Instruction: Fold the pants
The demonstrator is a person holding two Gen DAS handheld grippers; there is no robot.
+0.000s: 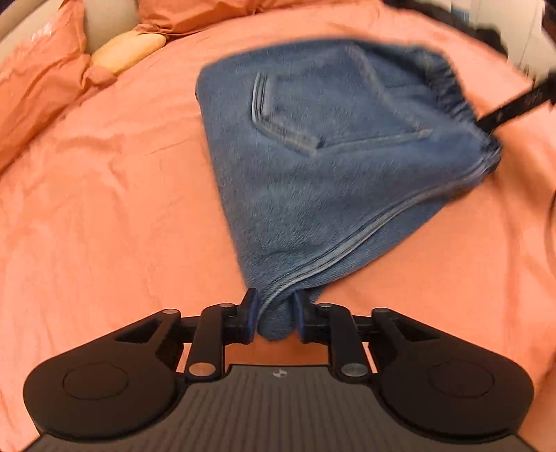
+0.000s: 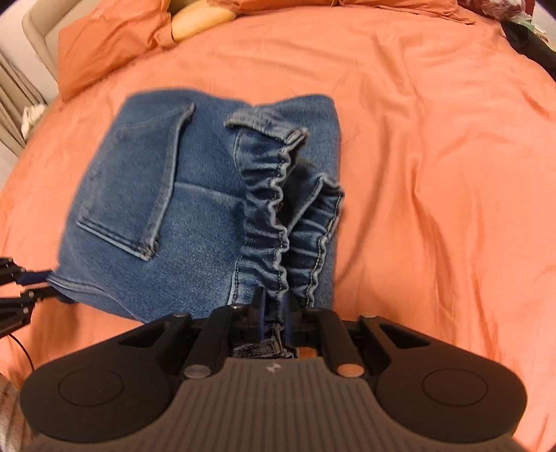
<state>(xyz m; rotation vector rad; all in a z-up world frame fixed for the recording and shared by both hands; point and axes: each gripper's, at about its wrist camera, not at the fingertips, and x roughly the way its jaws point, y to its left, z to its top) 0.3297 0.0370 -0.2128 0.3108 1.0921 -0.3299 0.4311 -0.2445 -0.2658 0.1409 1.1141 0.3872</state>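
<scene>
The blue denim pants (image 1: 323, 156) lie folded into a compact bundle on the orange bed sheet (image 1: 104, 208), back pocket up. My left gripper (image 1: 276, 318) is shut on a bunched corner of the pants. My right gripper (image 2: 274, 313) is shut on the elastic waistband edge of the pants (image 2: 194, 194). The right gripper also shows in the left wrist view (image 1: 514, 104) at the pants' far right corner. The left gripper shows in the right wrist view (image 2: 21, 288) at the pants' left corner. Both views are motion-blurred.
Orange pillows (image 1: 45, 87) and a yellow cushion (image 1: 128, 52) lie at the head of the bed. A beige headboard (image 2: 38, 31) stands behind them. Dark items (image 2: 531, 38) sit at the far right bed edge.
</scene>
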